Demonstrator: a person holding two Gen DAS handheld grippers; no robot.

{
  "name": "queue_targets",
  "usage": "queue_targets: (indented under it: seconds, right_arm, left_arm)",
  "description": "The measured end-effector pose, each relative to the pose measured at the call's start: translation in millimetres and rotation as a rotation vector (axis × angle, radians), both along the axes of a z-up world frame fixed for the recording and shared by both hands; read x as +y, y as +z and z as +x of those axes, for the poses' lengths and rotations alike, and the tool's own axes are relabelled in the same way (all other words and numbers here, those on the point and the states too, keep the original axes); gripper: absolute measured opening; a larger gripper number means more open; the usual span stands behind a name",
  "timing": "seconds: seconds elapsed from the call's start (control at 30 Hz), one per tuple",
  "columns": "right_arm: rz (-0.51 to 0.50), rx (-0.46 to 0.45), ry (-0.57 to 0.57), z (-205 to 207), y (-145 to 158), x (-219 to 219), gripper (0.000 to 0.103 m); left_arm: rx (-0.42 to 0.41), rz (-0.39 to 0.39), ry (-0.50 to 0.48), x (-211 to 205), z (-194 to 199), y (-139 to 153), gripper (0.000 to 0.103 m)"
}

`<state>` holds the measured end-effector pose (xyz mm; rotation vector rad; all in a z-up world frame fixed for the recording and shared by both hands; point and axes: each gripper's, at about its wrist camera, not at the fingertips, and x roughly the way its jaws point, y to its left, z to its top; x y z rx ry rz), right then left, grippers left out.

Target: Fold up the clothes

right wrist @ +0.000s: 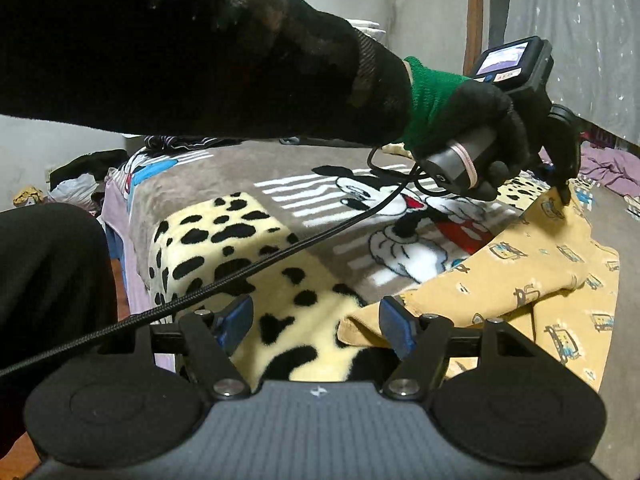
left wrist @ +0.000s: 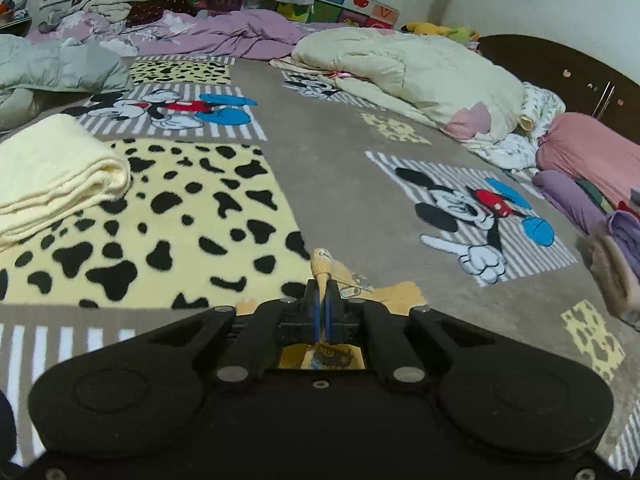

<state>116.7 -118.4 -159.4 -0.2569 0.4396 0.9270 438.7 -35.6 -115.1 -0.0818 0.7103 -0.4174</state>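
A mustard-yellow garment with small printed figures lies spread on the cartoon blanket, which covers the bed. My left gripper, held by a black-gloved hand, is shut on the garment's far corner and lifts it slightly. In the left wrist view the left gripper pinches a bunched fold of the garment between blue pads. My right gripper stands open over the blanket's spotted patch. Its right pad is next to the garment's near corner, and nothing lies between its fingers.
A folded cream towel lies at the left. Cream bedding, a pink pillow and purple clothes line the right side. A black cable crosses above the right gripper. The bed edge drops away at the left.
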Motion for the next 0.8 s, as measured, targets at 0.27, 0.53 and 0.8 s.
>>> queue_targets:
  seconds: [0.27, 0.53, 0.8]
  right_arm:
    - [0.002, 0.014, -0.006, 0.9, -1.4, -3.3, 0.069]
    - [0.025, 0.005, -0.014, 0.4, 4.7, -9.4, 0.069]
    - [0.039, 0.023, -0.034, 2.5, 5.7, -15.6, 0.069]
  left_arm:
    - [0.033, 0.020, 0.034, 6.0, 1.4, -16.8, 0.000]
    - [0.000, 0.053, 0.107, 9.1, 3.3, -21.7, 0.030]
    - [-0.065, 0.051, 0.045, 4.4, -17.6, -7.8, 0.030]
